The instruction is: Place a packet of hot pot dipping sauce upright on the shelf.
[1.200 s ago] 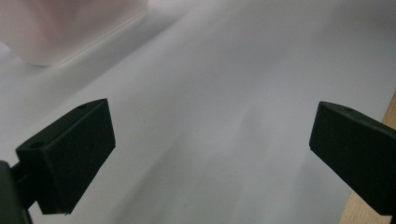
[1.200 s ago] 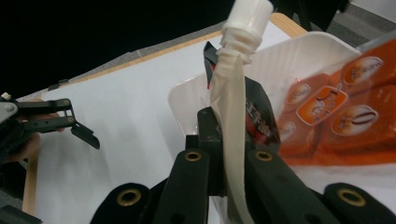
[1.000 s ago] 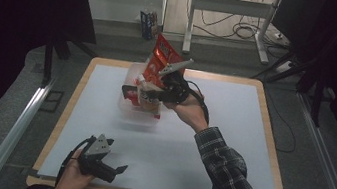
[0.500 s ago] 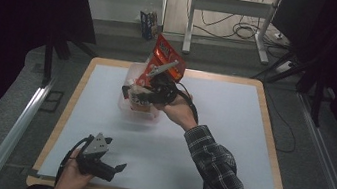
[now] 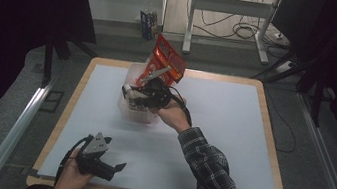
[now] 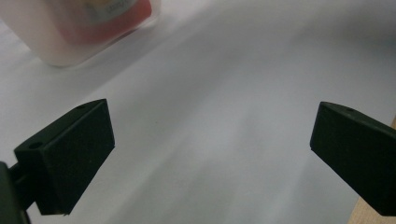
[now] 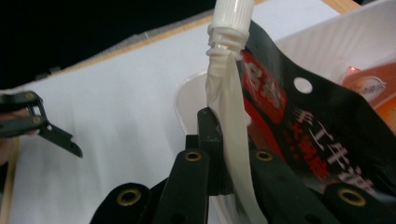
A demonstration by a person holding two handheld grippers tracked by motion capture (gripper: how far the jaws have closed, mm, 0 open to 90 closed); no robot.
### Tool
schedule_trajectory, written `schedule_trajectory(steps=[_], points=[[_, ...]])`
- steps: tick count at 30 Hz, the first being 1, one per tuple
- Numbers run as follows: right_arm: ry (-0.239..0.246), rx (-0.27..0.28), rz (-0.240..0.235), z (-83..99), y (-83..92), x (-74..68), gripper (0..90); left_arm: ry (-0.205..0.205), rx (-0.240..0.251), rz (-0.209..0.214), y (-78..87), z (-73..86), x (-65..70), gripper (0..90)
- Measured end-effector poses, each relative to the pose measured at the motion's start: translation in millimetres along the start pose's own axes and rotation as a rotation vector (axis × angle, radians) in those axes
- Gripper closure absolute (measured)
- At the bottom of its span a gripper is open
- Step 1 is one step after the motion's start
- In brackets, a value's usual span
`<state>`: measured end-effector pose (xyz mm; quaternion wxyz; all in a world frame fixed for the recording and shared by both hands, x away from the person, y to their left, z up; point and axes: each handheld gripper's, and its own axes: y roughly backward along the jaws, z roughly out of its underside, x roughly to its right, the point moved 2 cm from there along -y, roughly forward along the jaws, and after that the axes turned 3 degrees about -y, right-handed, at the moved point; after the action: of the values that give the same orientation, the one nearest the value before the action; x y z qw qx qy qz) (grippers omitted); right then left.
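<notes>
A red snack pouch [image 5: 167, 64] with a white spout stands tilted above a translucent plastic box [image 5: 139, 114] at the back middle of the mat. My right gripper [image 5: 145, 94] is shut on the pouch's lower part, just over the box. In the right gripper view the jaws [image 7: 224, 154] pinch the pale edge strip under the white cap [image 7: 231, 14], with the red pouch [image 7: 327, 140] to the right and the box wall [image 7: 336, 42] behind it. My left gripper [image 5: 117, 168] rests open near the front left edge, nothing between its pads [image 6: 74, 154].
A pale mat [image 5: 231, 134] covers the wooden table [image 5: 276, 156]. More red packets lie inside the box [image 6: 70, 32]. The left gripper [image 7: 51, 133] appears far off in the right gripper view. Metal rails and cables lie on the floor beyond the table.
My right hand has sunk and shifted left with the pouch, bringing it down over the box. The left gripper has stayed where it was.
</notes>
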<state>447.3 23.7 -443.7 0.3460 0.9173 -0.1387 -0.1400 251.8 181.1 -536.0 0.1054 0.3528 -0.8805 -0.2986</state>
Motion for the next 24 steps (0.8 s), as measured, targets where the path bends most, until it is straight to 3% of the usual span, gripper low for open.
schedule_trajectory(steps=[8, 12, 17, 24], points=[[0.041, 0.002, 0.053, 2.0, -0.2, 0.1, 87.5, -0.006, -0.012, -0.002, -0.9, 0.3, 0.3, 0.0], [0.039, -0.009, 0.070, 2.7, 0.7, 1.0, 85.7, -0.008, -0.020, -0.004, -1.5, 0.8, -0.1, 0.0], [0.070, -0.022, 0.124, 2.3, -0.1, -2.4, 71.7, -0.005, -0.022, -0.003, -1.7, 1.1, -0.3, 0.0], [0.066, 0.000, 0.144, 1.0, 6.3, -4.8, 48.9, -0.003, -0.020, 0.000, -2.1, 1.2, 0.0, 0.0]])
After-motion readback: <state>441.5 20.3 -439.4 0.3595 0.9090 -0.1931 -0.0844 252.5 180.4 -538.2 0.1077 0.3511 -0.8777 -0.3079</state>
